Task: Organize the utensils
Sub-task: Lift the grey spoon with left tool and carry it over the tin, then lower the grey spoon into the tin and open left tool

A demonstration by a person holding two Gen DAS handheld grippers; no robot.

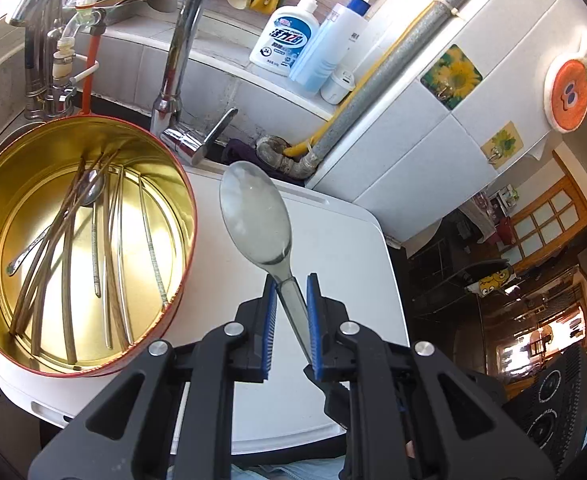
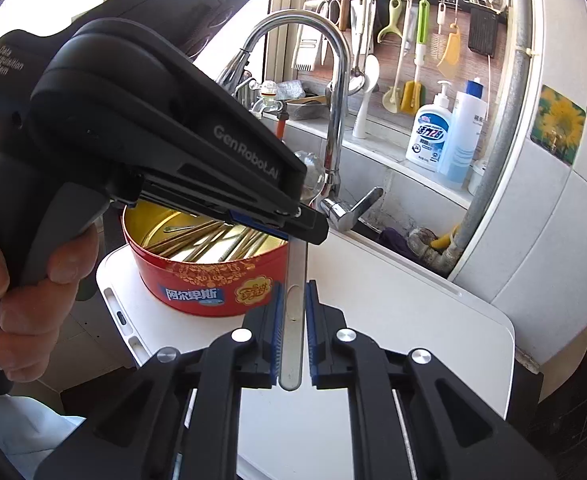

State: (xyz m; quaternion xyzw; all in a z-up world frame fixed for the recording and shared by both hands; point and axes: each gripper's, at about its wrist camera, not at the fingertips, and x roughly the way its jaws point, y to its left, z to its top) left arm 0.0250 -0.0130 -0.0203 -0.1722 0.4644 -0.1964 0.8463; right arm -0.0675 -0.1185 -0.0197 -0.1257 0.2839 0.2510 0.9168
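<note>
My left gripper (image 1: 291,286) is shut on the handle of a translucent grey plastic spoon (image 1: 255,216), whose bowl points away over the white board (image 1: 345,248). To its left stands a round tin (image 1: 181,196), gold inside and red outside (image 2: 197,280), holding several chopsticks (image 1: 67,264) and a metal spoon (image 1: 91,188). My right gripper (image 2: 293,292) is shut on a flat silver utensil handle (image 2: 295,320). That handle runs upward and its far end is hidden behind the left gripper (image 2: 313,234), which a hand (image 2: 25,280) holds just above the tin.
A chrome tap (image 1: 181,60) (image 2: 339,120) rises behind the tin. Soap bottles (image 1: 289,40) (image 2: 445,136) stand on the ledge. A rail of hanging kitchen tools (image 2: 405,40) lines the back wall. A grey pipe (image 1: 393,64) runs along the tiled wall on the right.
</note>
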